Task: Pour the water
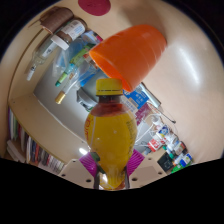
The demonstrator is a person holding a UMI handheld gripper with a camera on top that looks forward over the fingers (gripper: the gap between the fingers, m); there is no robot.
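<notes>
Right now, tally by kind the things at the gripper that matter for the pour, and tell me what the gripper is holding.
Yellow bottle, clamped in the gripper: 1
Orange cup, just beyond the bottle's top: 1
Total: 2

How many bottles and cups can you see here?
2: one yellow bottle gripped between the hand-held gripper's fingers, tilted upward, and one orange cup just beyond its cap. Others may be hidden among the background clutter.
</notes>
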